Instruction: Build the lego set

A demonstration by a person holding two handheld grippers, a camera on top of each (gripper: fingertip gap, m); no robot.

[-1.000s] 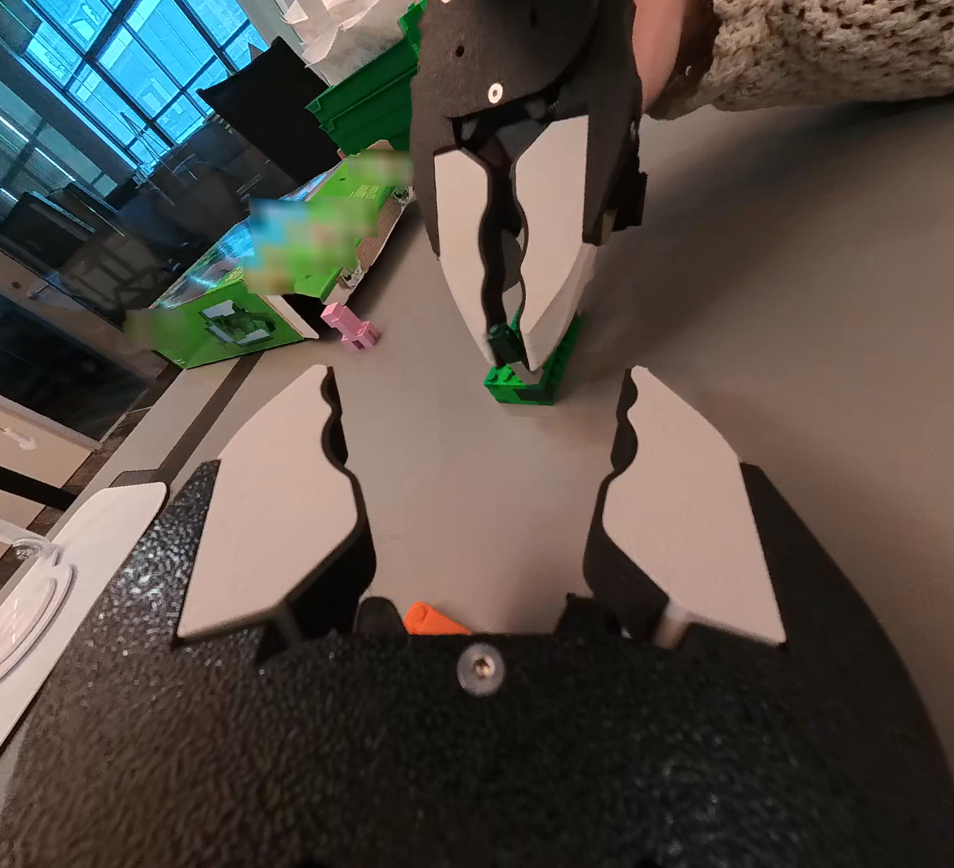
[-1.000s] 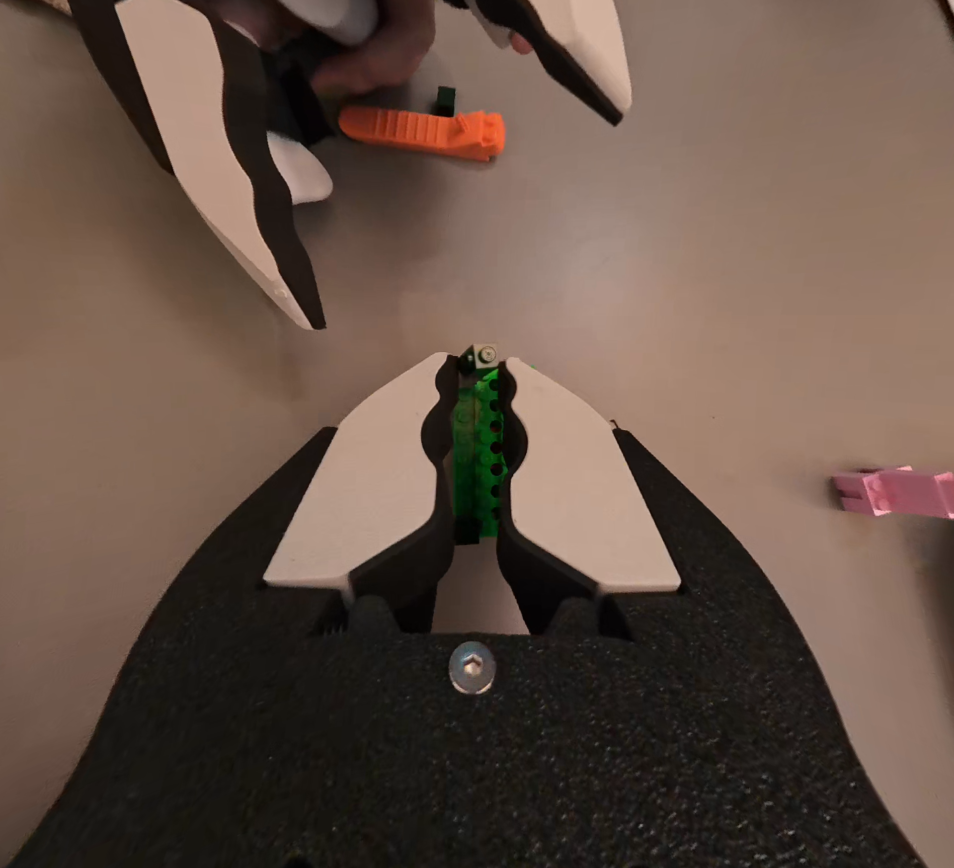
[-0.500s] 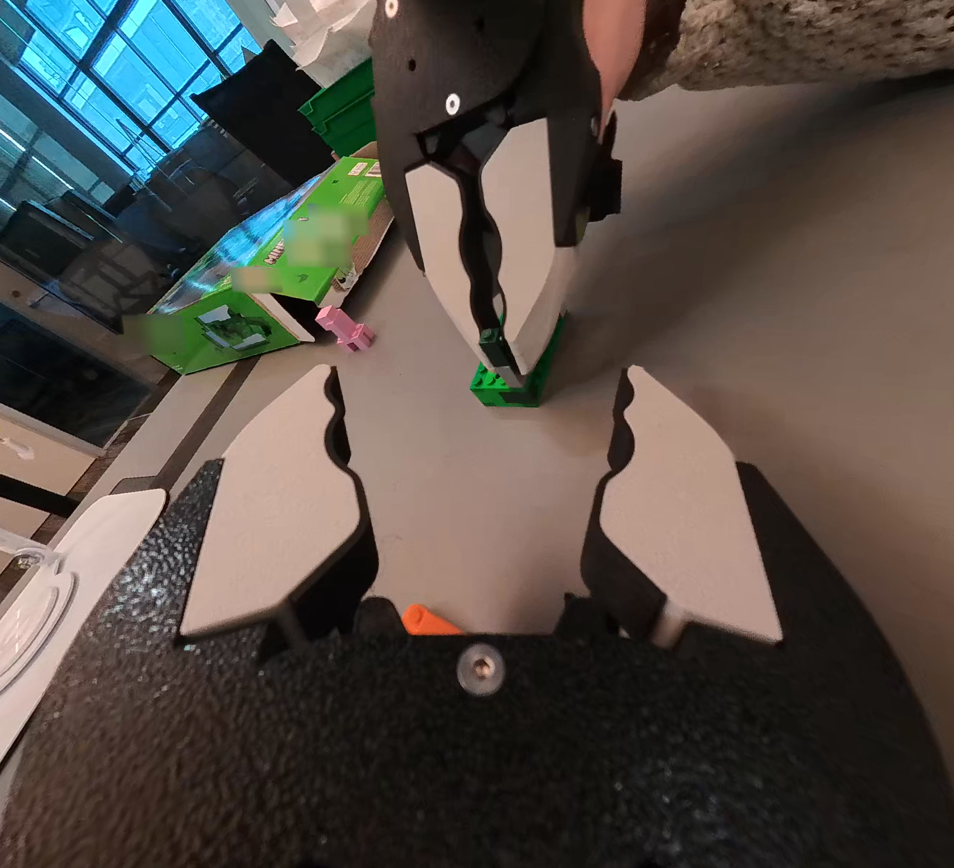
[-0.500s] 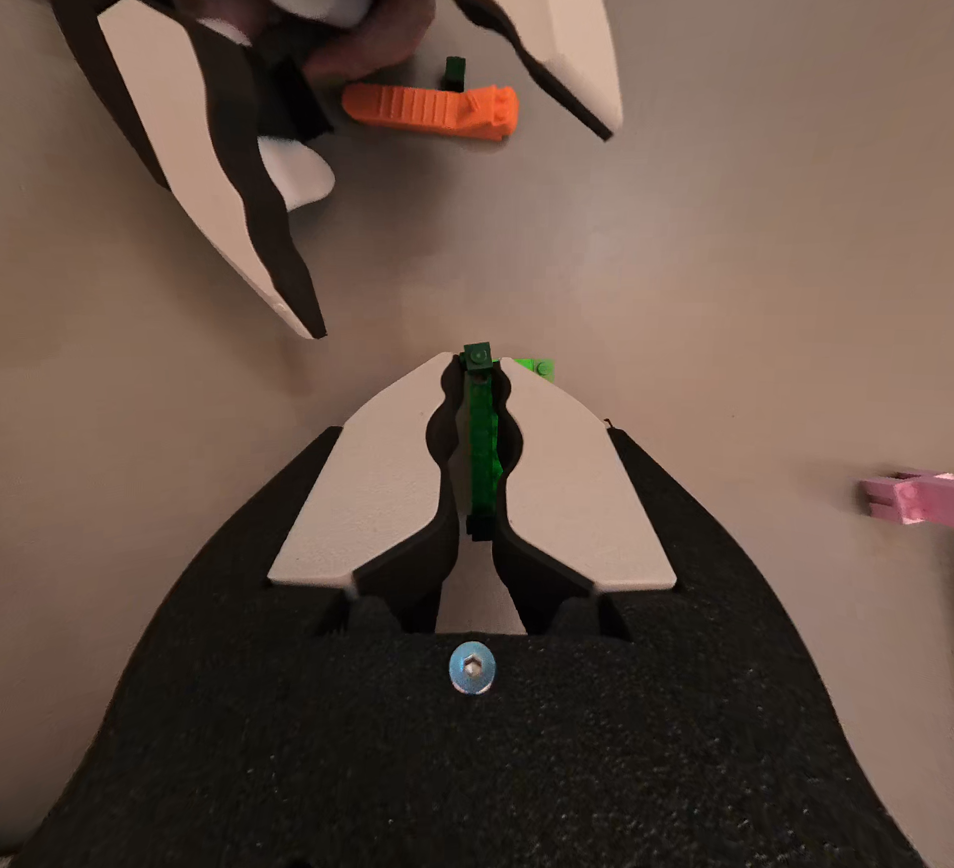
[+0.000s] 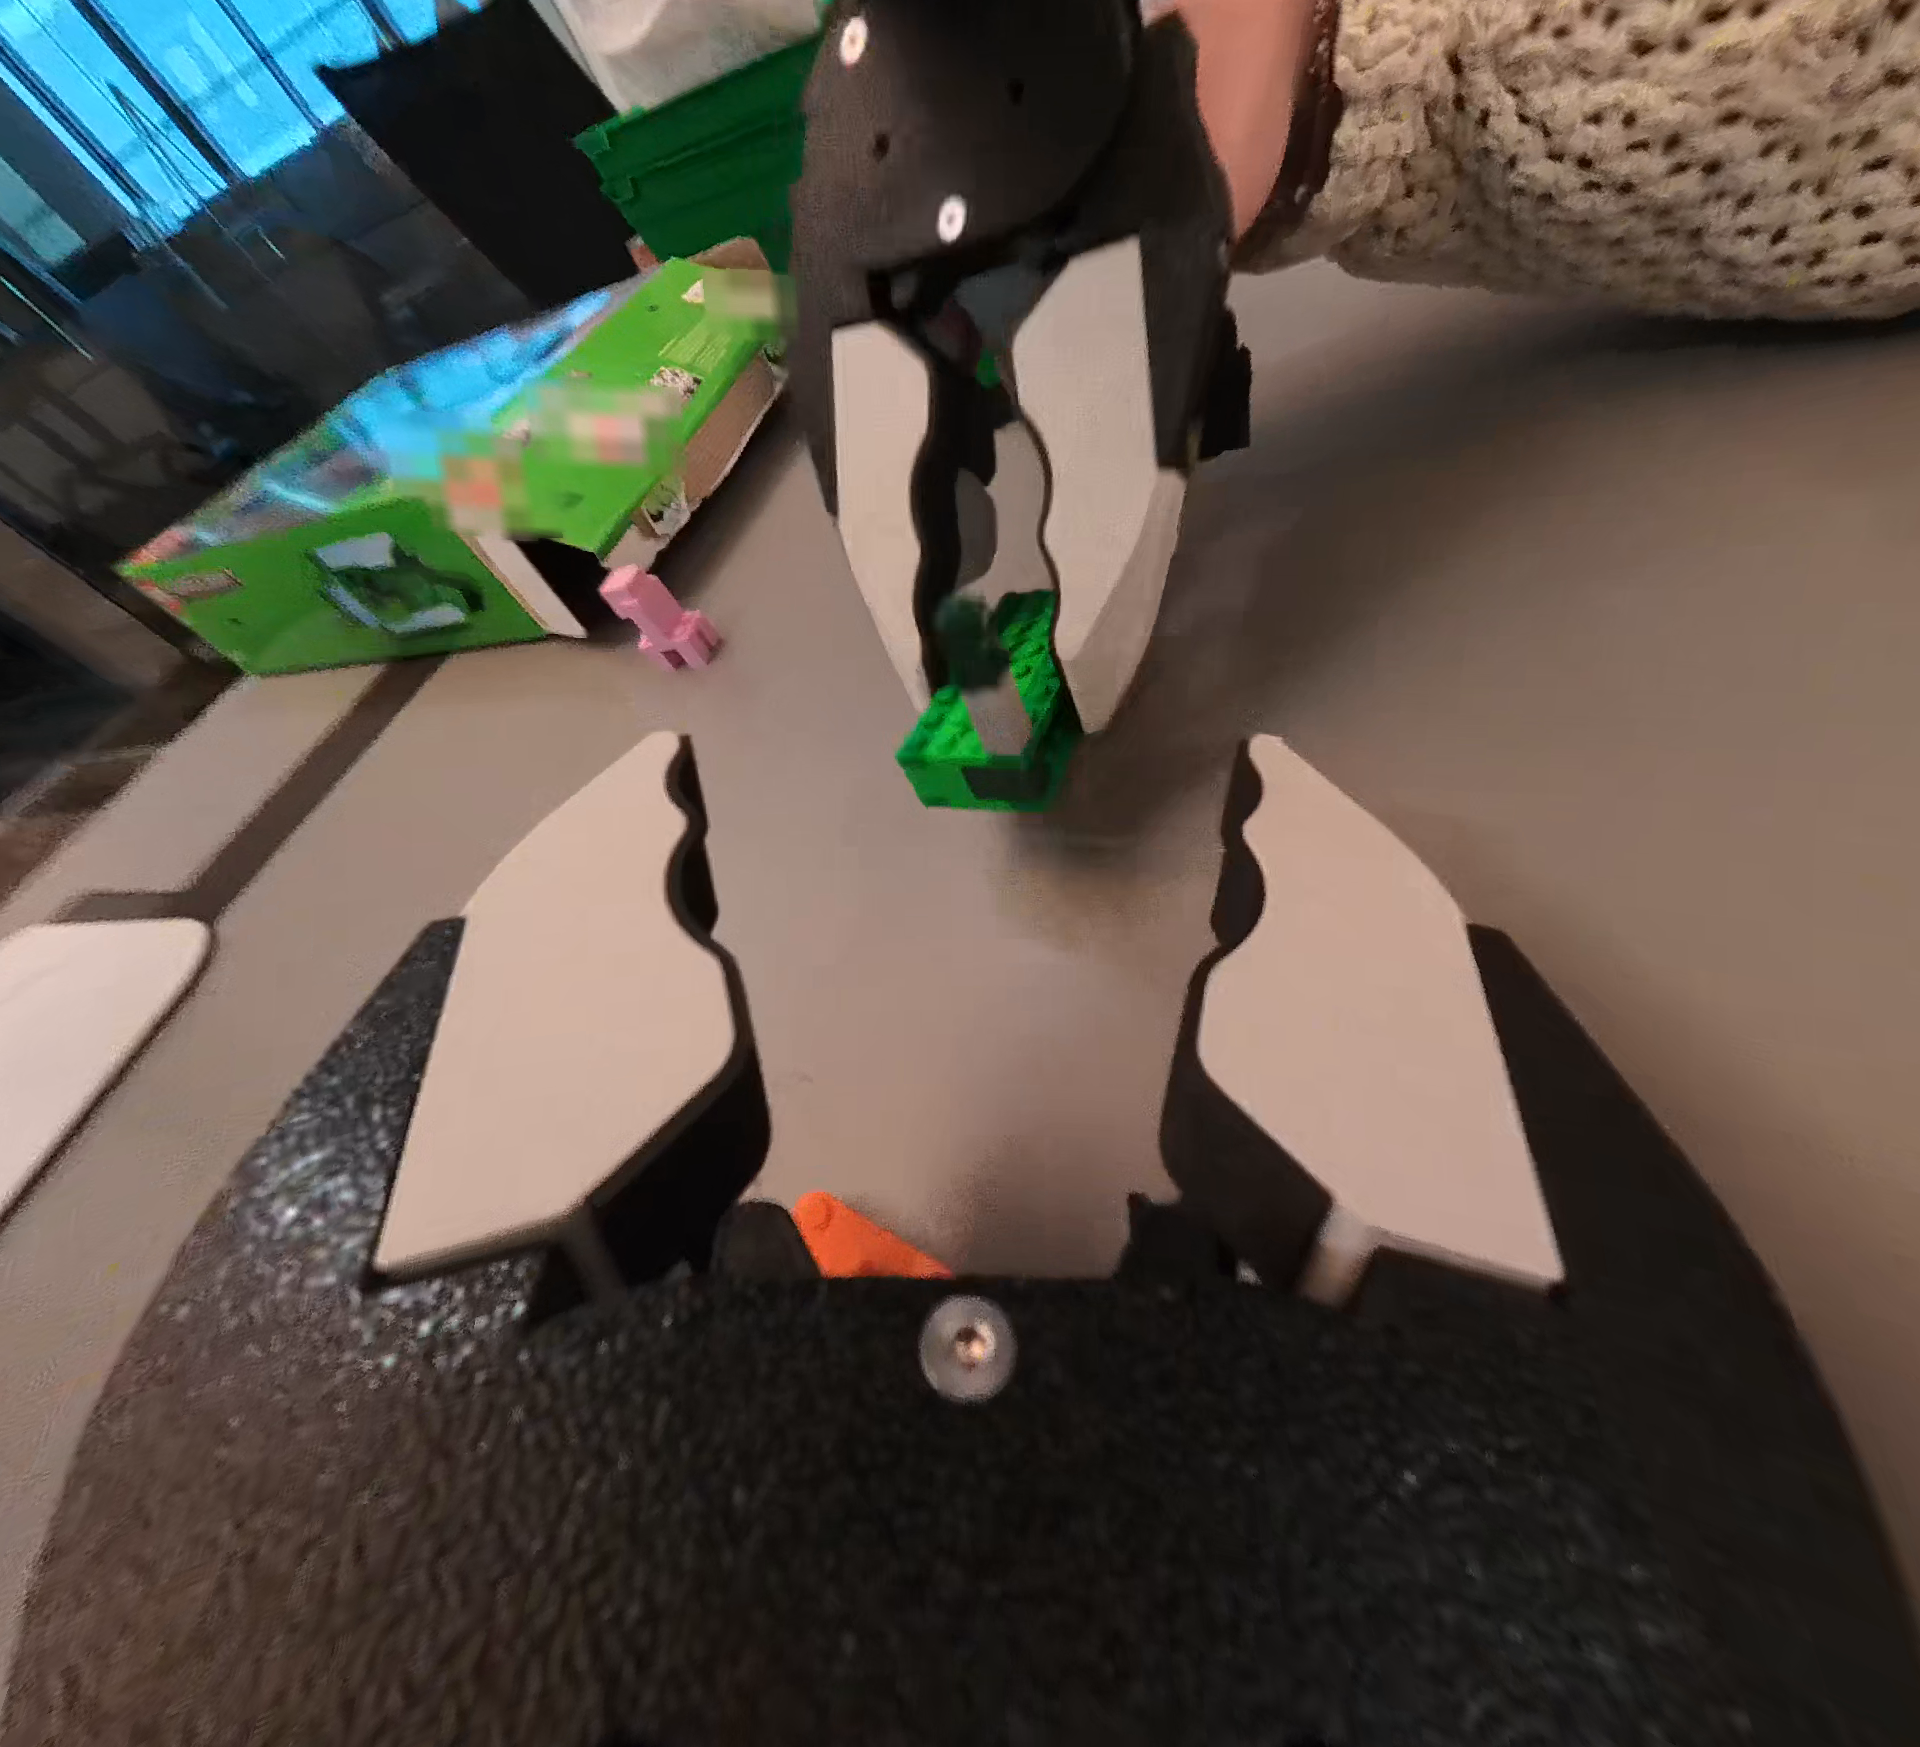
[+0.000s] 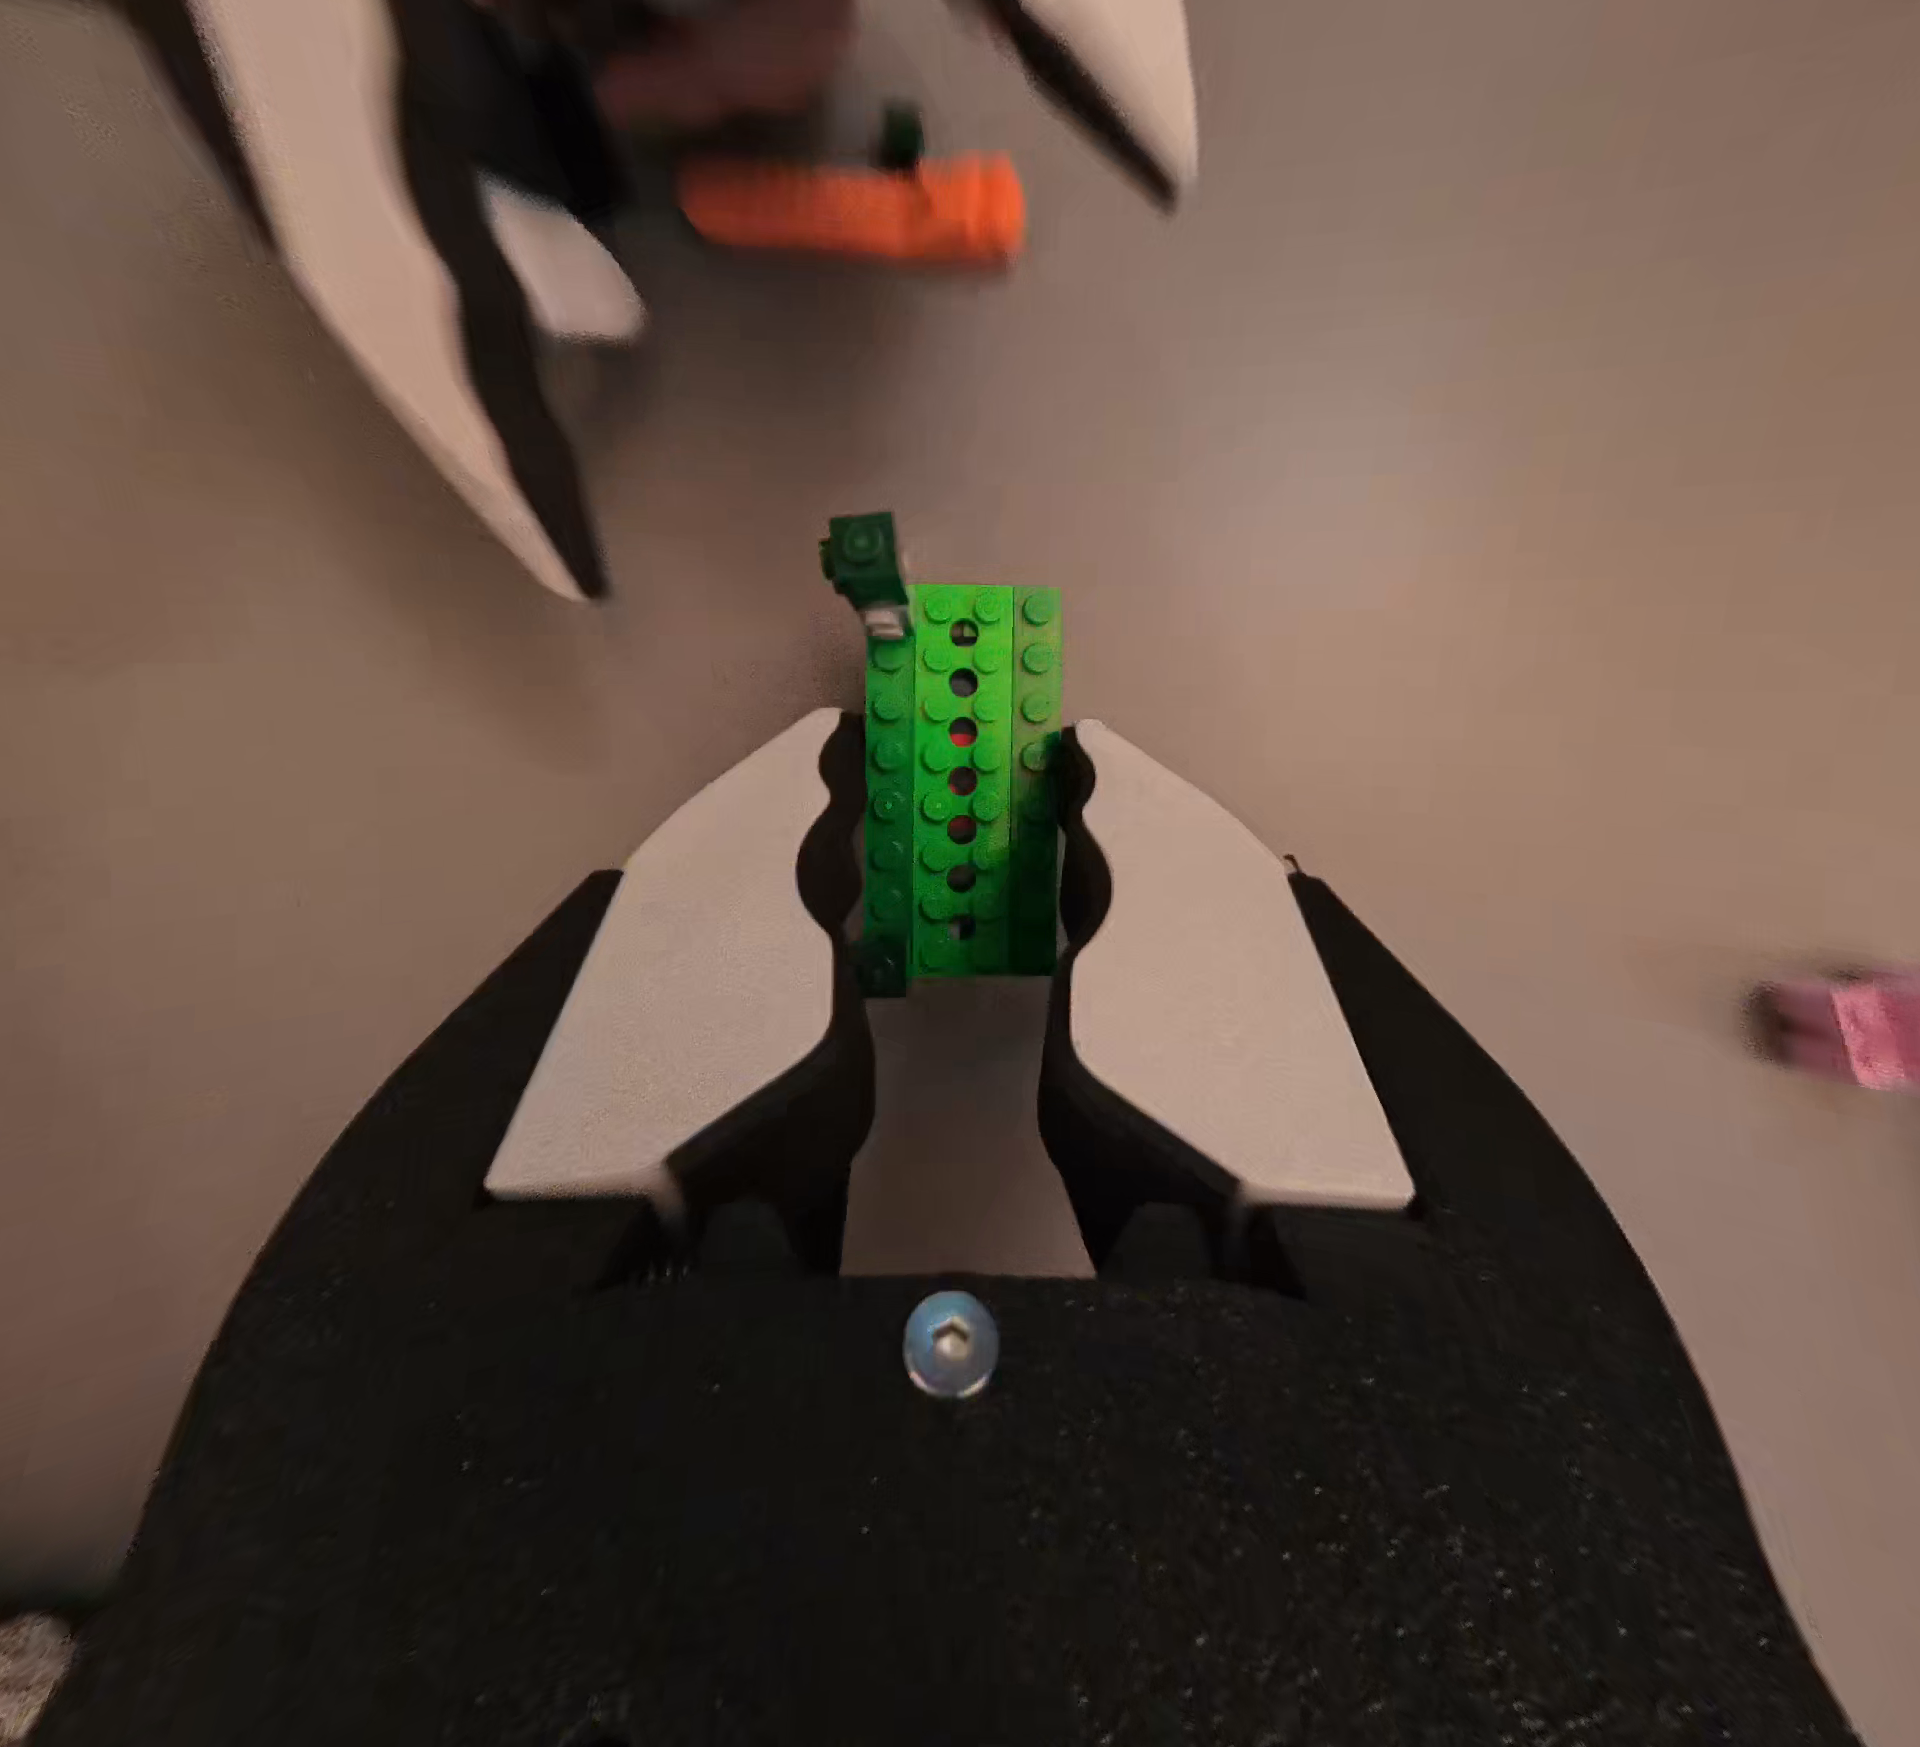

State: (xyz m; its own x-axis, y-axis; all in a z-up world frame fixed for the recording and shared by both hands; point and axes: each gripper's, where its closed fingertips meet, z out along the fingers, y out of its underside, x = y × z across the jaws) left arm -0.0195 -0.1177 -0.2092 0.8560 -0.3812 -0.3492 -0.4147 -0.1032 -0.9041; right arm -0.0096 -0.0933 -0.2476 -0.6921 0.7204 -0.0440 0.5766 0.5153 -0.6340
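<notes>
A bright green Lego build (image 6: 961, 783) with a row of holes lies on the grey table. A small dark green piece (image 6: 864, 554) sits tilted at its far left corner. My right gripper (image 6: 958, 723) is open, its fingers close on either side of the build. In the left wrist view the right gripper (image 5: 1008, 721) points down over the build (image 5: 987, 752). My left gripper (image 5: 966, 752) is open and empty, a short way in front of the build. It also shows in the right wrist view (image 6: 873, 388).
An orange brick separator (image 6: 852, 217) lies under the left gripper, with a small dark green piece (image 6: 899, 134) beside it. A pink Lego figure (image 5: 665, 622) and a green box (image 5: 416, 554) lie at the left, green bins (image 5: 707, 170) behind. A white object (image 5: 73, 1011) sits at the left edge. The orange brick separator (image 6: 852, 217) is about 9 cm from my left fingertips.
My right gripper was shut on a thin dark green piece held down onto the build; it has opened, and the build now shows between its fingers. The left gripper stays open.
</notes>
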